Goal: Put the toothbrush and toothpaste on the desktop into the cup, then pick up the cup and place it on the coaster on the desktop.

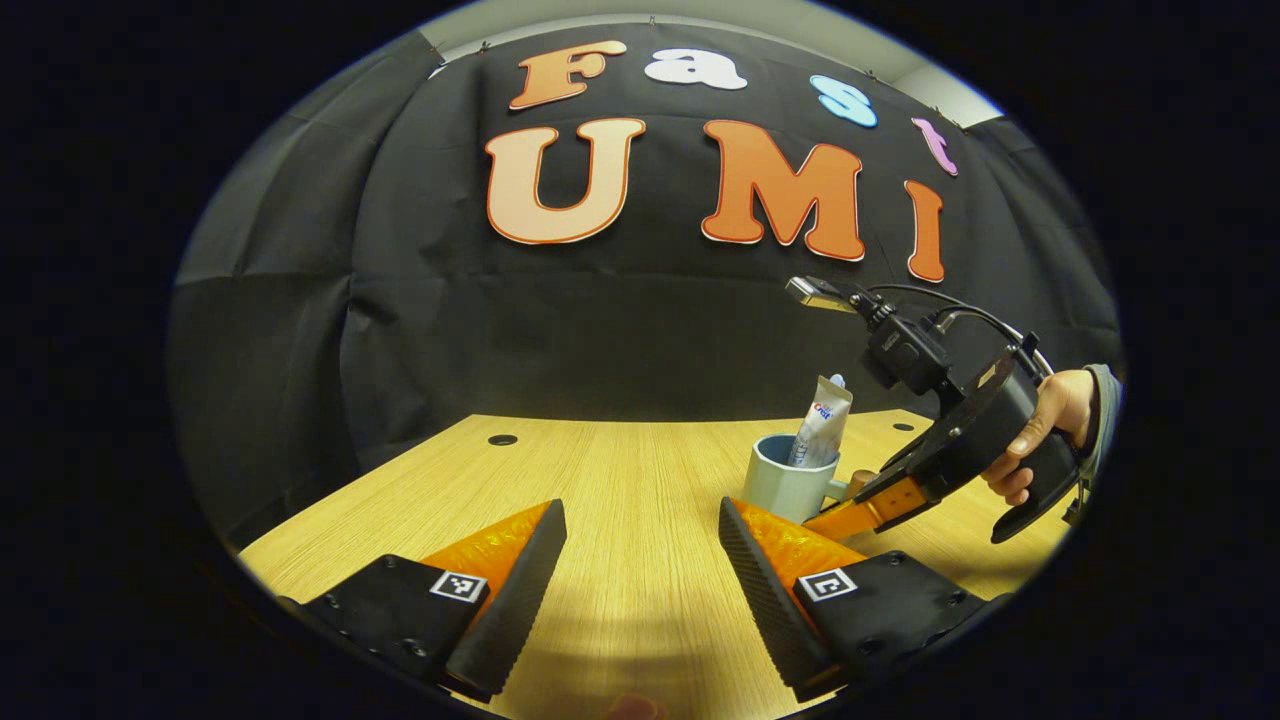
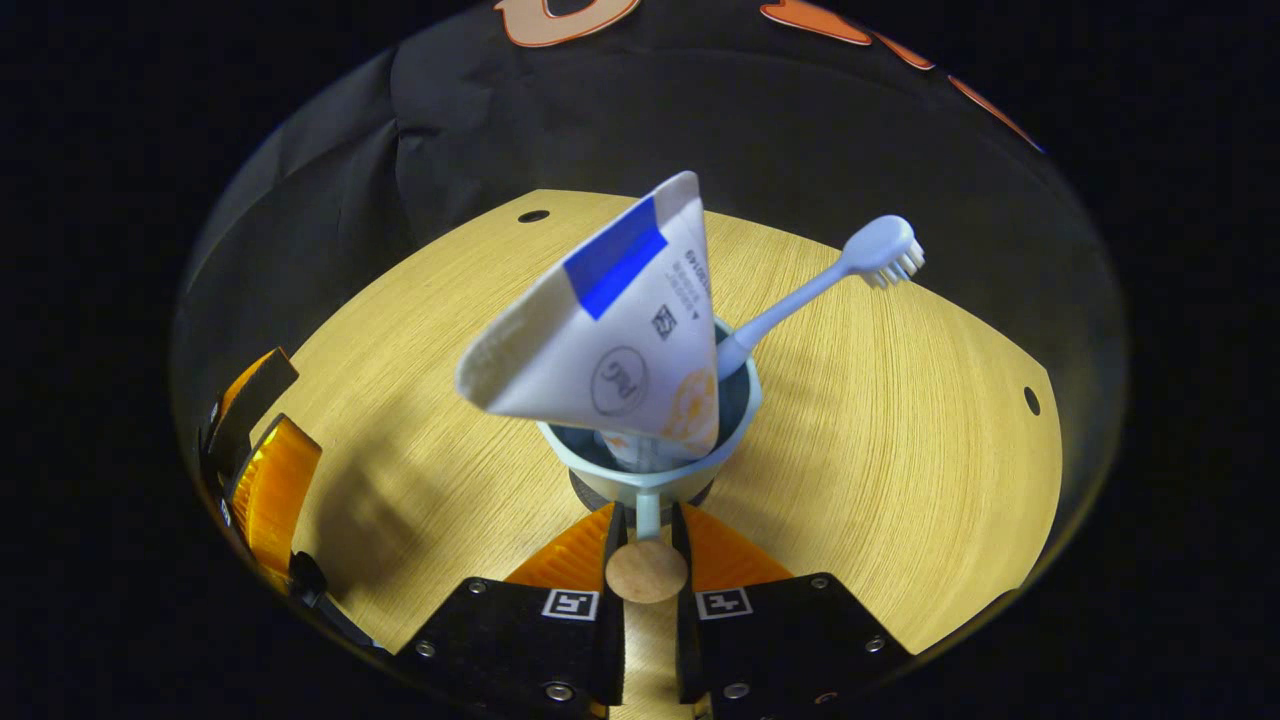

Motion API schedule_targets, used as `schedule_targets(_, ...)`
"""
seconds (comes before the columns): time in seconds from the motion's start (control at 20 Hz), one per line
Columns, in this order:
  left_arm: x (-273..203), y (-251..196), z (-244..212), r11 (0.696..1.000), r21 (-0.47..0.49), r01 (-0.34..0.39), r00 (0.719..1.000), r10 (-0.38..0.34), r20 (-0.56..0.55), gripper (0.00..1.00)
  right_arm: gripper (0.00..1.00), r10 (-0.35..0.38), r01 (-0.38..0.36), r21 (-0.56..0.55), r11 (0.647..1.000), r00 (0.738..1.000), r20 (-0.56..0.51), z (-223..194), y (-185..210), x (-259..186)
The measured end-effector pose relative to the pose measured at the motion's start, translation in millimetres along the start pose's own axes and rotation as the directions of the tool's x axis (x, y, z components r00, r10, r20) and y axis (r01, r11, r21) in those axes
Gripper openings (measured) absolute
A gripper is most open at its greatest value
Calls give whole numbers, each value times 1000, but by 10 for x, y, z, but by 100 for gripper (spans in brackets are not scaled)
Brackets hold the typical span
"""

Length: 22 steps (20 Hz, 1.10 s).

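**Right gripper clamped on the cup's handle, left gripper spread wide over the desk**

Left gripper view: the left gripper sits low over the wooden desktop with its two fingers spread wide apart and nothing between them, only bare wood. Beyond its right-hand finger stands the cup, pale blue-grey, upright on the desk. The toothpaste stands in it, a white tube leaning slightly and rising well above the rim. The right gripper comes in from the right side, held by a hand with a grey sleeve at the wrist; its fingers reach the handle side of the cup, where a round wooden knob shows just beside the mug wall. A cable loops from the top of that gripper's body.

Right gripper view: the right gripper has its fingers drawn close together on the cup's thin handle, one finger pressing each side, with the round wooden knob at the handle's end sitting between them nearer the camera. The cup is straight ahead, seen from above. The toothpaste fills much of its mouth, flat crimped end up and tilted to the left. The toothbrush also stands in the cup, leaning to the right with its bristled head high. Under the cup's base a dark round edge shows; whether it is the coaster I cannot tell. The left gripper shows at the left edge.
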<state>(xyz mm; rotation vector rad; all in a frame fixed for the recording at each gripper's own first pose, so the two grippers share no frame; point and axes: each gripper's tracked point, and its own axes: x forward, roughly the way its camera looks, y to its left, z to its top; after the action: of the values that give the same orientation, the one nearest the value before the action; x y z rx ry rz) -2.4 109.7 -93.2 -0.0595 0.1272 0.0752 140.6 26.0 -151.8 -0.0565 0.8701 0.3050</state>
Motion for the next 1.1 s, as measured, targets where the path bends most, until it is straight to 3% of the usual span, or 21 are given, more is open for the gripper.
schedule_targets(0.45,-5,7,-87,1000,1,-21,999,22,-27,97,25,49,-49,15,999,999,-2,-37,6,-61)
schedule_targets(0.55,0,-29,-71,1000,12,-20,999,21,-29,97,30,81,-83,56,995,996,27,42,-6,-187)
schedule_targets(0.8,12,-147,30,999,33,-17,1000,17,-12,97,57,86,-94,64,994,988,125,177,-141,-486)
schedule_targets(1.1,54,-281,139,1000,23,-13,1000,13,11,97,69,92,-103,31,994,964,248,235,-237,-703)
